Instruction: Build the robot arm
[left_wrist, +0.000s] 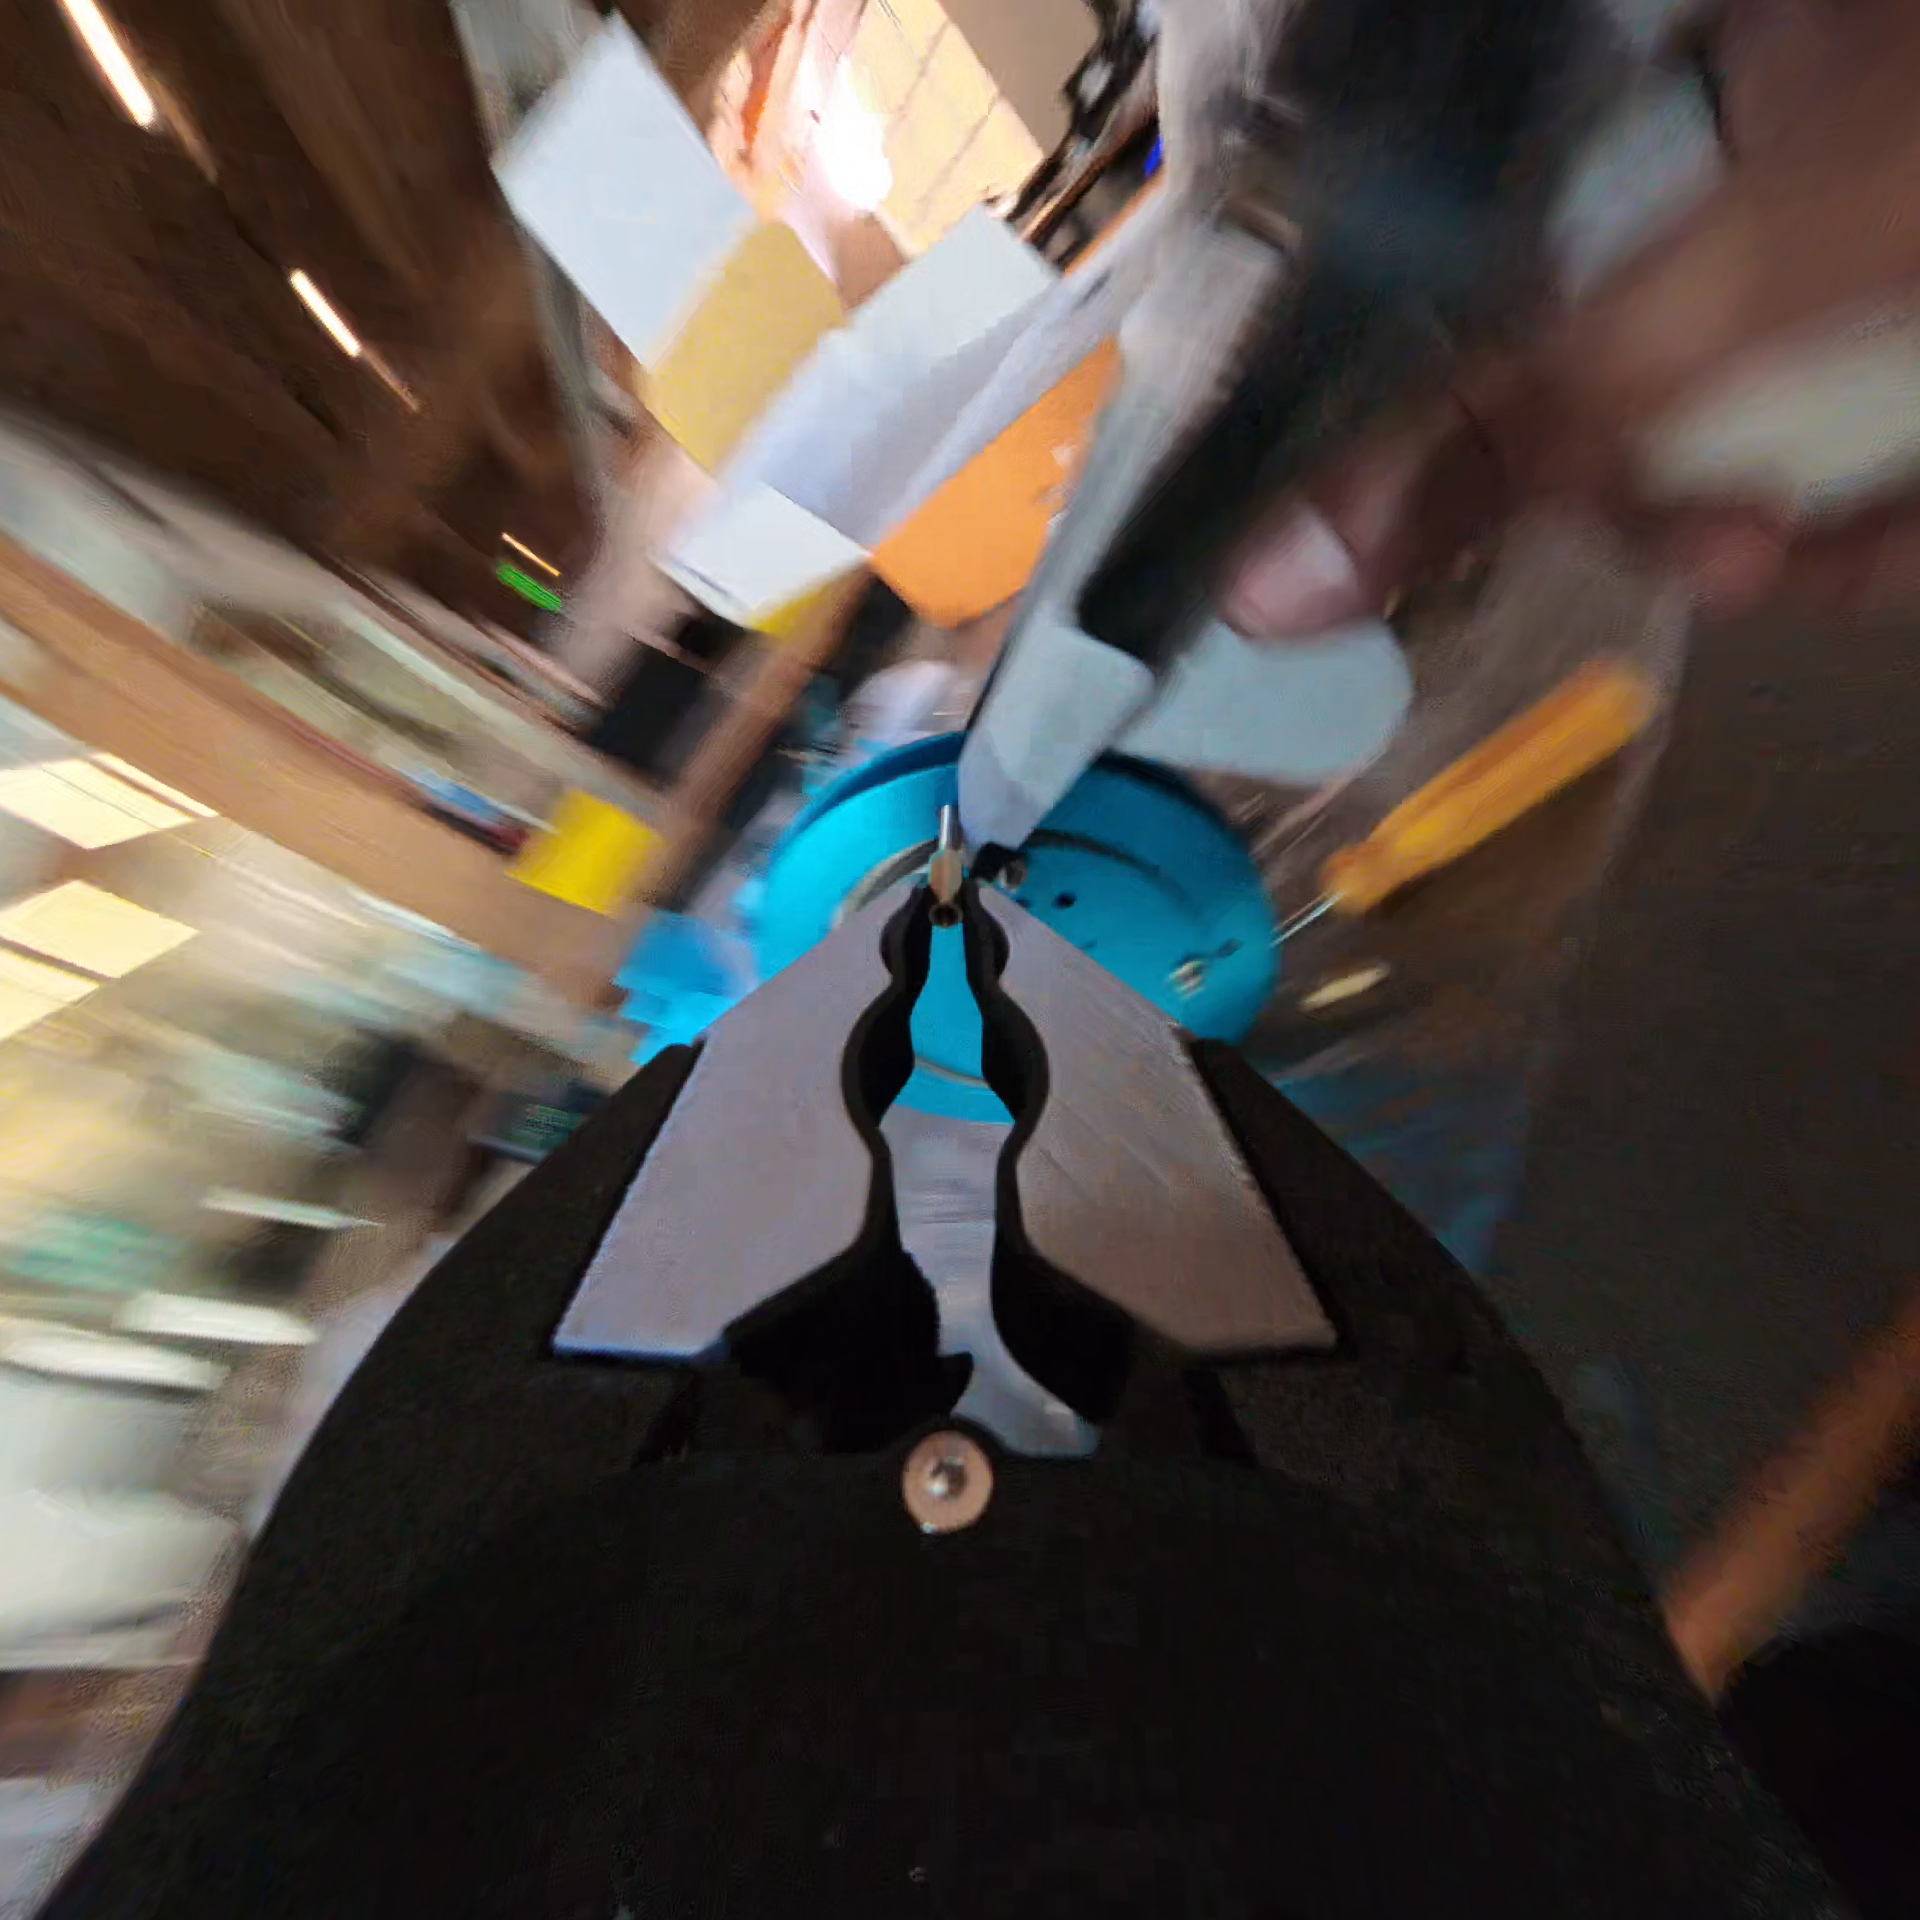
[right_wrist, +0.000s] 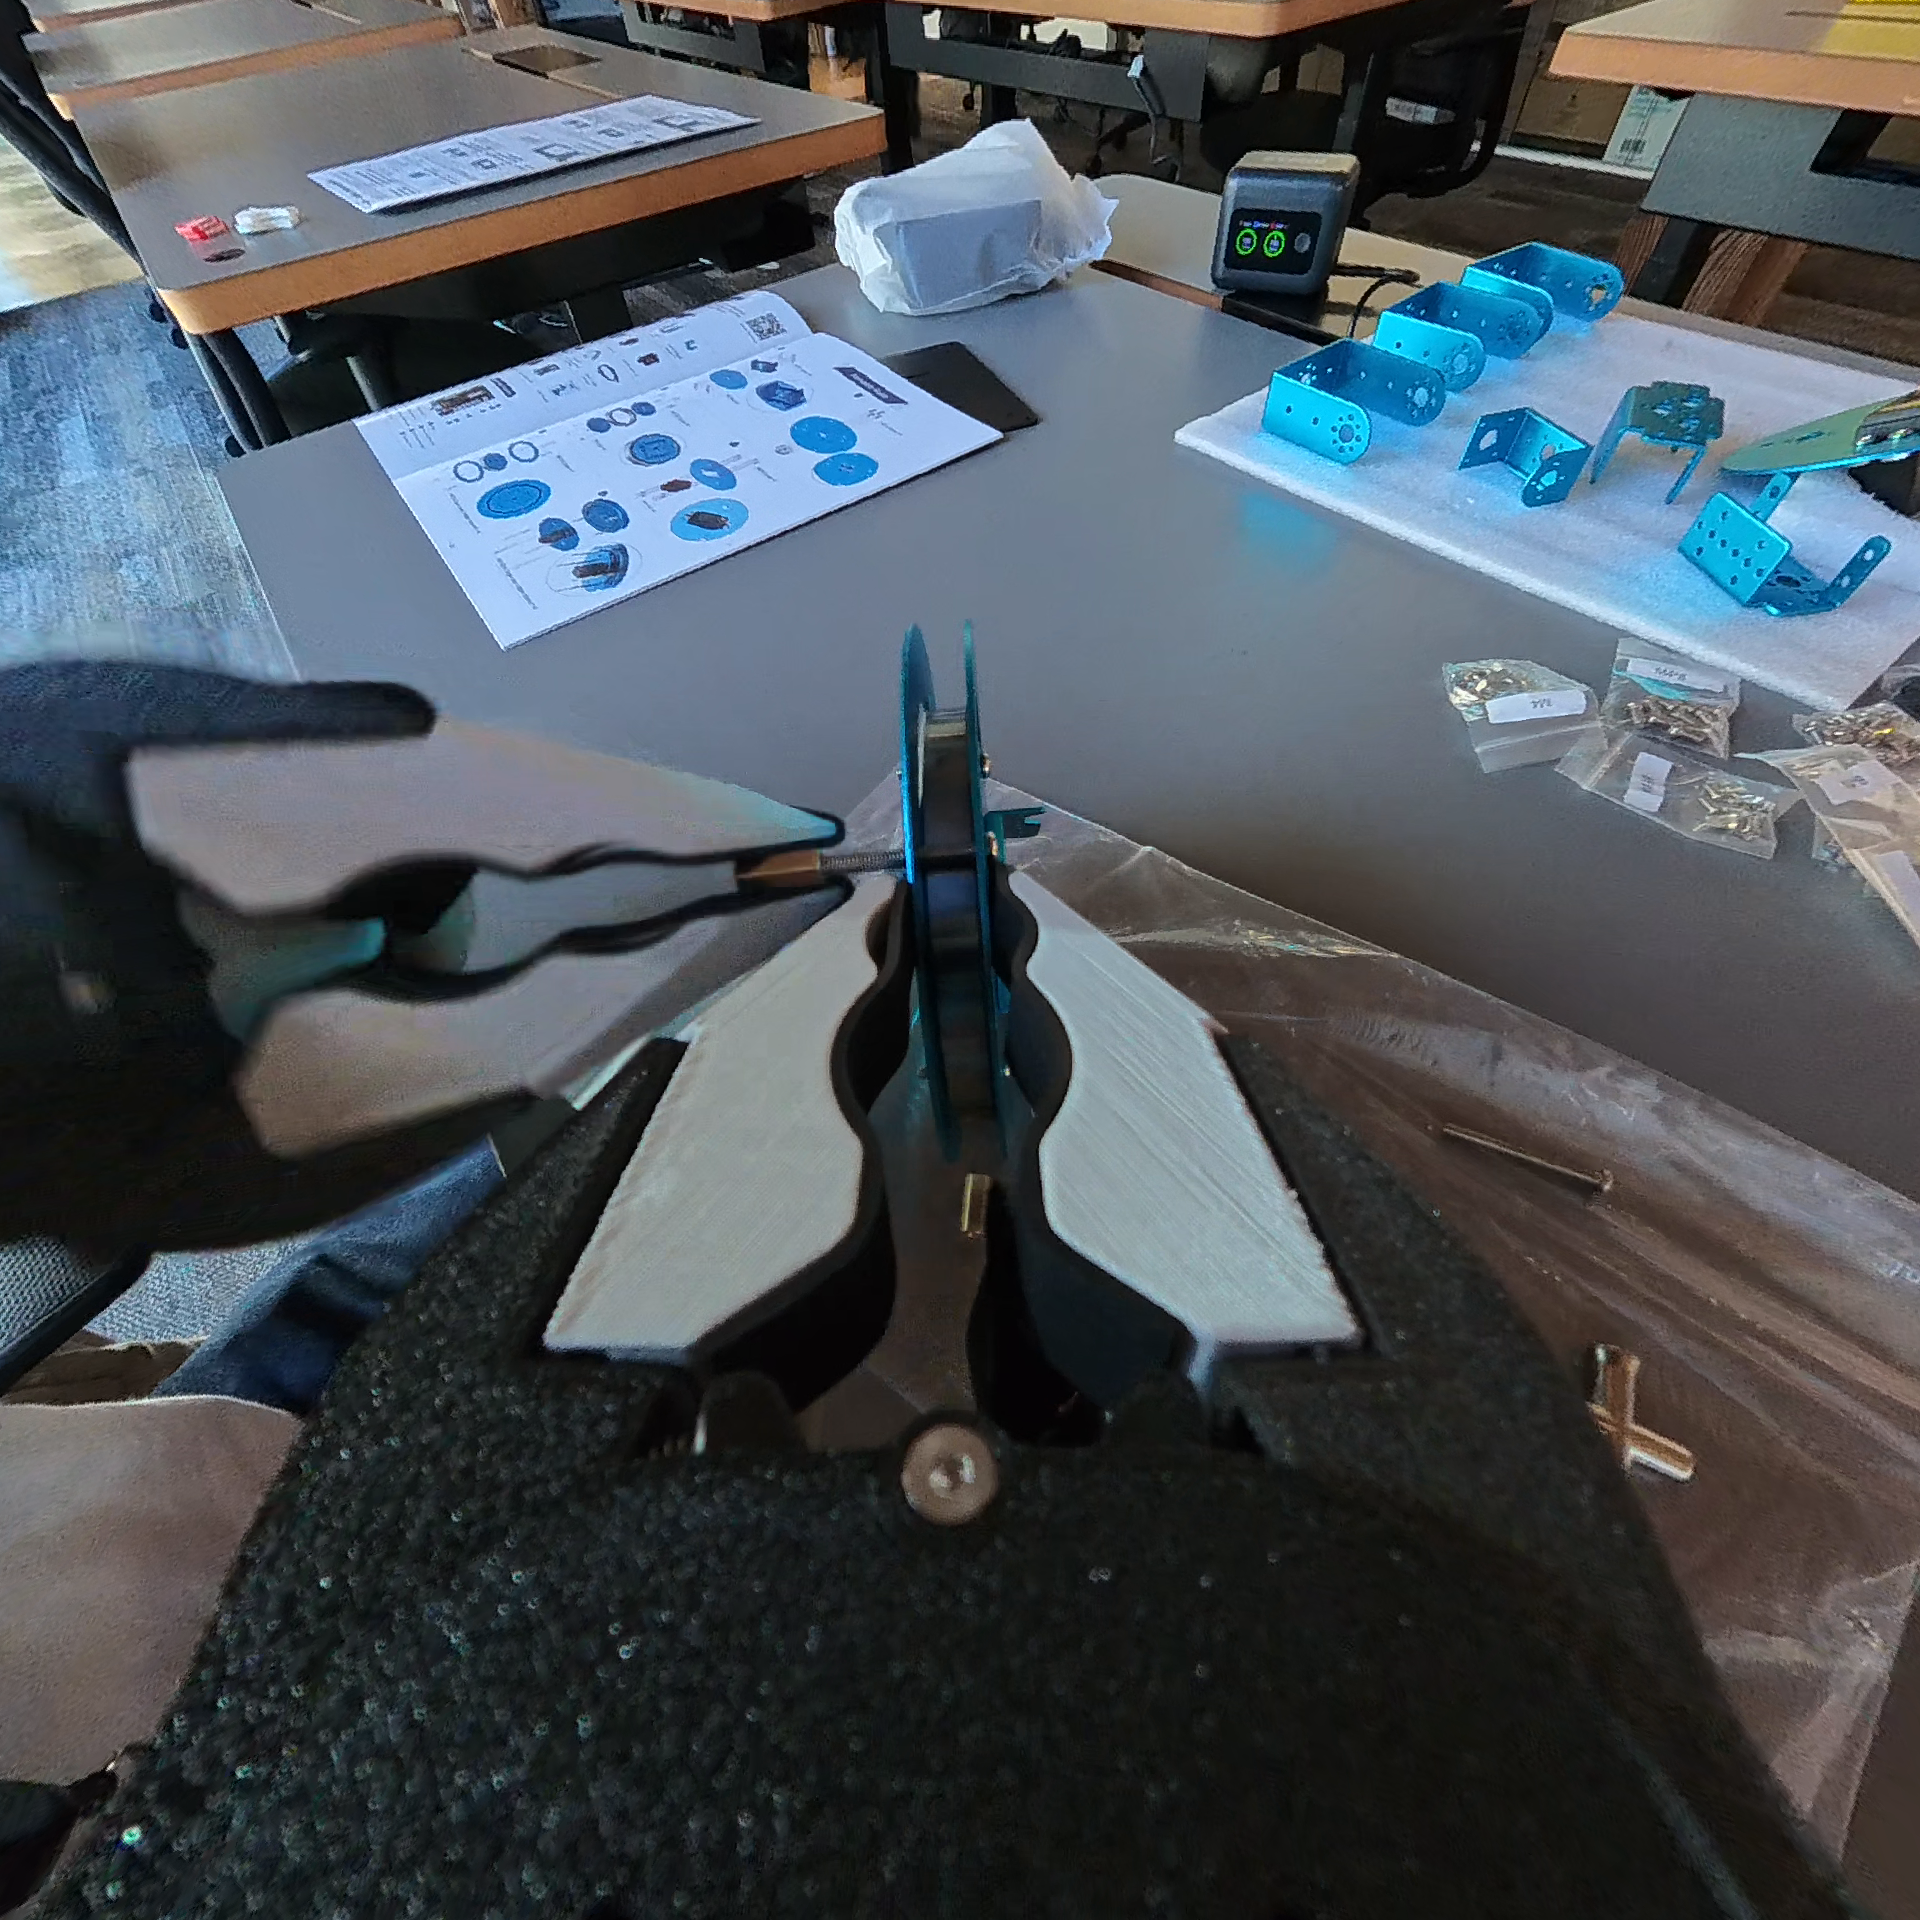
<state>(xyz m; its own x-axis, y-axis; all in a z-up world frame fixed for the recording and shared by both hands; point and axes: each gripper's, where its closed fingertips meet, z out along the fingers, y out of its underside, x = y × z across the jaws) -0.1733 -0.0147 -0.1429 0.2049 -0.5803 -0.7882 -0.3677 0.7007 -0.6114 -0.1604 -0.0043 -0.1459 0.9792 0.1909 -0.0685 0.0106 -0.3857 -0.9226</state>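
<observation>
My right gripper (right_wrist: 951, 894) is shut on a blue disc assembly (right_wrist: 940, 748), two thin blue plates with a black part between them, held edge-on above the grey table (right_wrist: 1195, 665). My left gripper (right_wrist: 821, 868) comes in from the left and is shut on a small brass standoff (right_wrist: 784, 871). A thin threaded rod (right_wrist: 873, 858) runs from it to the disc's left plate. The left wrist view is blurred. It shows my left gripper (left_wrist: 948, 899) pinching the standoff (left_wrist: 945, 868) against the blue disc (left_wrist: 1143, 914), with a right gripper fingertip (left_wrist: 1029, 769) above.
An open instruction booklet (right_wrist: 665, 457) lies at the back left. A white foam sheet (right_wrist: 1455, 488) with blue brackets (right_wrist: 1351, 400) lies at the right, with bags of screws (right_wrist: 1621, 727) near it. A clear plastic sheet (right_wrist: 1455, 1039) carries a long screw (right_wrist: 1527, 1164) and brass pieces (right_wrist: 1642, 1423). A yellow-handled screwdriver (left_wrist: 1496, 779) lies nearby.
</observation>
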